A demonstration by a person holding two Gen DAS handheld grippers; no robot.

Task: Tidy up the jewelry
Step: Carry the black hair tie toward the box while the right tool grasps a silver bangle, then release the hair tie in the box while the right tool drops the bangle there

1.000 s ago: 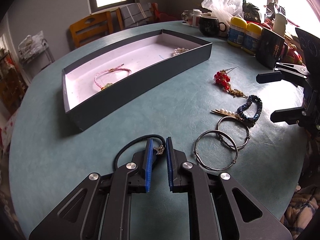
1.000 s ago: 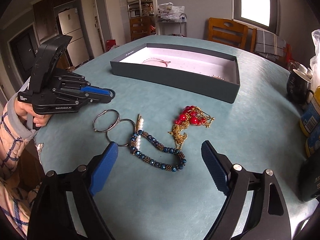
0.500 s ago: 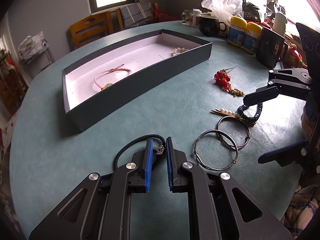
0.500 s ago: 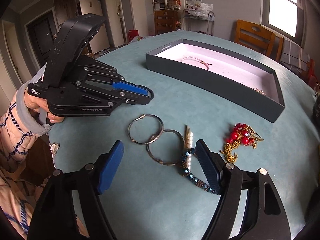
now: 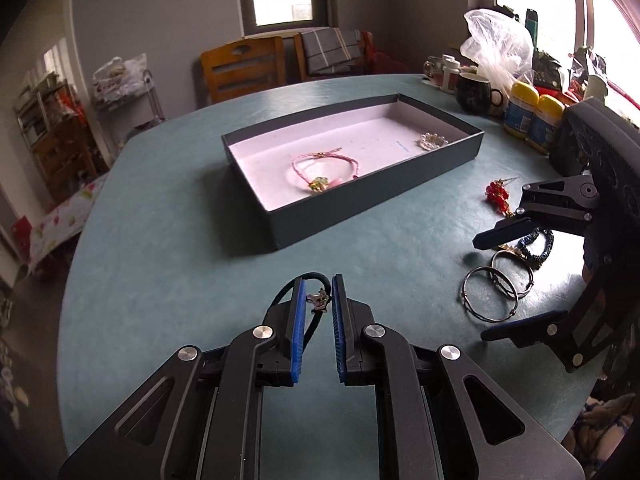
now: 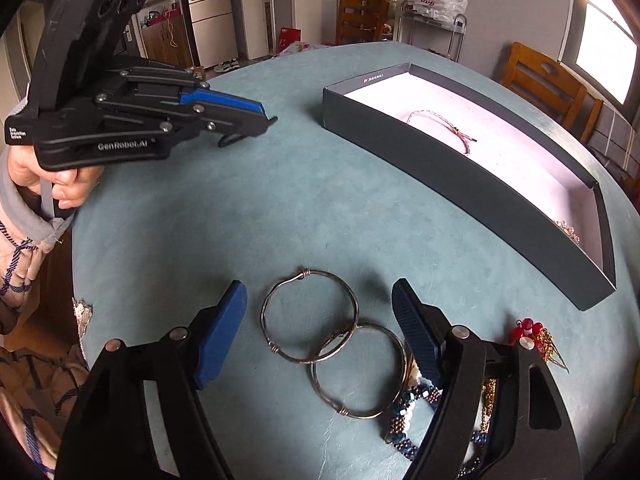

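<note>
Black cord bracelet (image 5: 311, 303) with small metal charm, pinched between blue pads of left gripper (image 5: 317, 300) at lower centre of left wrist view; from right wrist view, upper left, only cord's end glimpsed below those closed jaws (image 6: 262, 114). Silver bangles (image 6: 308, 316), overlapping, at lower centre between widely spread fingers of right gripper (image 6: 318, 322). Blue beaded bracelet (image 6: 404, 420) and red bead piece (image 6: 528, 328) lower right. Dark box (image 5: 380, 200) centre, pink bracelet (image 5: 324, 164) and pale brooch (image 5: 432, 141) inside, on teal table (image 5: 180, 260).
</note>
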